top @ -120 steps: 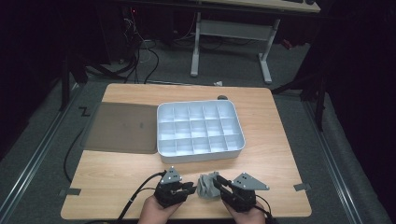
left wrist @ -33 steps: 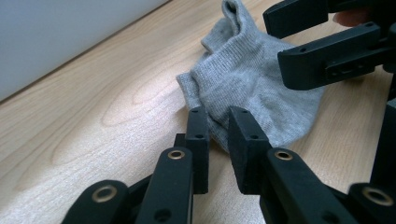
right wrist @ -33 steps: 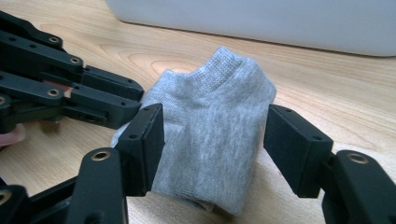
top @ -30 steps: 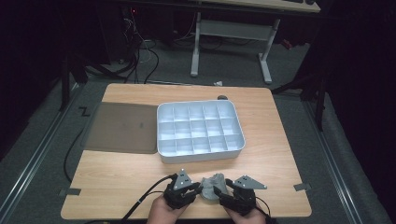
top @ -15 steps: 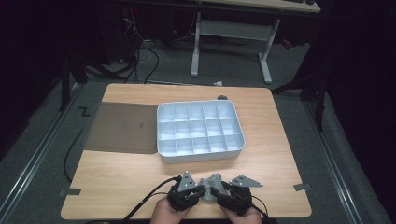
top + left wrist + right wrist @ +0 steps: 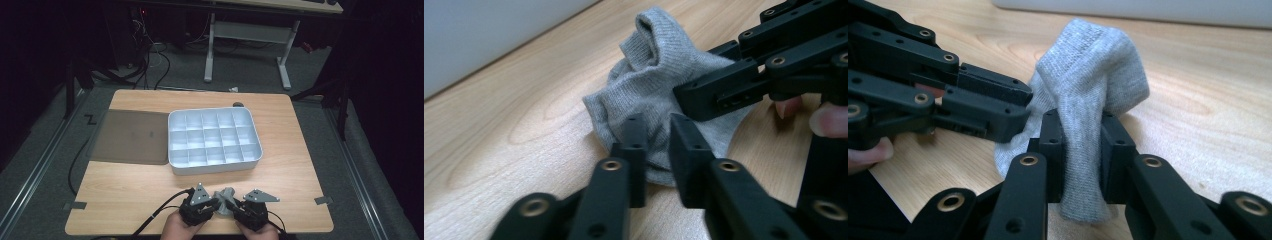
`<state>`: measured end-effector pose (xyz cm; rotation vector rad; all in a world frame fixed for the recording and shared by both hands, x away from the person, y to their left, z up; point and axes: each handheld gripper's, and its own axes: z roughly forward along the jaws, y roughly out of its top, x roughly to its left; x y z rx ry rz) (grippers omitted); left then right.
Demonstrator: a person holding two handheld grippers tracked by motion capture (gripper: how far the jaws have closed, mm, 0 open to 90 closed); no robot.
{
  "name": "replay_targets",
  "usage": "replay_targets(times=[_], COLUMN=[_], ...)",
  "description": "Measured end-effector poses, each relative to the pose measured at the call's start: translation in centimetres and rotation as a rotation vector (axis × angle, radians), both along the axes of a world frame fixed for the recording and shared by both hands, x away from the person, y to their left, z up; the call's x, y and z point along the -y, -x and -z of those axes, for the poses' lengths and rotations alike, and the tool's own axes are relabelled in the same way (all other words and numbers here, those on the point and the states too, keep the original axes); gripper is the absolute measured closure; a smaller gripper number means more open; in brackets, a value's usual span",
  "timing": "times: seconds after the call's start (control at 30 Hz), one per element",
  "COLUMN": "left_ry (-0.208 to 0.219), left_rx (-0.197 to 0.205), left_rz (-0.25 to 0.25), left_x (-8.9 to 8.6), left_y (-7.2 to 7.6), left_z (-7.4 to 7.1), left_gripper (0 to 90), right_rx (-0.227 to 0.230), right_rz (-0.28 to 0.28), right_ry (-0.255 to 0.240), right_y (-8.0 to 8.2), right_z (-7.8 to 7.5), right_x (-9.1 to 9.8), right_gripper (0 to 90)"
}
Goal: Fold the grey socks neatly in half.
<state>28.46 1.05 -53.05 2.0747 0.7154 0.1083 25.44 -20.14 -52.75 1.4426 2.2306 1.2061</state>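
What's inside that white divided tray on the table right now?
The white tray holds a grid of small compartments, and every one facing the high view looks bare. The near wall hides the floor of the front row, so something small there would go unseen.

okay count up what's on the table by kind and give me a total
Grey sock: 1
White compartment tray: 1
Dark flat lid beside the tray: 1
Grippers: 2, the left gripper and the right gripper, both at the sock
Small dark item at the far edge, too small to tell: 1
Total: 6
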Motion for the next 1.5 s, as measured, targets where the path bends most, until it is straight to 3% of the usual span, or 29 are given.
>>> replay_targets(times=[0.1, 0.2, 0.27, 0.33, 0.43, 0.73, 0.83, 0.93, 1.0, 1.03, 1.1, 1.17, 1.27, 1.5], left_ry=[0.032, 0.077, 0.054, -0.007, -0.032, -0.028, -0.034, -0.032, -0.032, -0.032, -0.032, -0.032, -0.033, -0.034], left_rx=[0.023, 0.042, 0.054, 0.060, 0.055, 0.040, 0.048, 0.043, 0.043, 0.043, 0.043, 0.044, 0.044, 0.046], left_rz=[-0.016, -0.038, -0.025, -0.020, -0.014, -0.011, -0.012, -0.011, -0.011, -0.011, -0.011, -0.012, -0.011, -0.013], left_x=[-0.7, -1.3, -1.0, -0.4, 0.0, 0.2, 0.2, 0.2, 0.2, 0.2, 0.2, 0.2, 0.2, 0.2], left_y=[0.3, 0.7, 0.8, 0.6, 0.4, 0.1, 0.2, 0.1, 0.1, 0.1, 0.1, 0.1, 0.1, 0.2], left_z=[-0.8, -1.5, -1.4, -0.8, 0.0, 0.3, 0.3, 0.3, 0.3, 0.3, 0.3, 0.3, 0.3, 0.3], left_gripper=[66.6, 63.4, 64.5, 69.3, 74.0, 78.6, 79.6, 79.7, 79.7, 79.7, 79.7, 79.8, 79.7, 79.8], right_rx=[0.005, 0.021, 0.013, 0.001, -0.016, -0.031, -0.043, -0.019, 0.005, 0.030, 0.061, 0.047, 0.007, 0.006], right_rz=[-0.003, -0.018, -0.025, -0.017, -0.008, -0.010, 0.009, 0.015, 0.029, 0.042, 0.076, 0.099, 0.072, 0.046], right_ry=[-0.051, -0.060, -0.045, -0.035, -0.032, -0.024, -0.031, -0.087, -0.096, -0.089, -0.045, 0.018, 0.041, -0.016], right_y=[0.0, -0.2, -0.3, -0.5, -0.8, -1.0, -1.0, -0.7, -0.4, -0.2, 0.0, -0.3, -0.5, -0.3], right_z=[-0.5, -1.1, -1.2, -0.8, -0.2, 0.2, -0.1, -1.0, -1.8, -2.2, -2.5, -1.9, -0.7, -0.7], right_x=[0.2, -0.1, -0.4, -0.5, -0.3, 0.0, 0.3, 1.4, 2.0, 2.3, 2.8, 3.0, 2.5, 1.5], right_gripper=[77.5, 77.4, 77.3, 77.2, 77.2, 75.0, 61.8, 57.1, 59.7, 65.1, 75.6, 82.6, 87.4, 87.5])
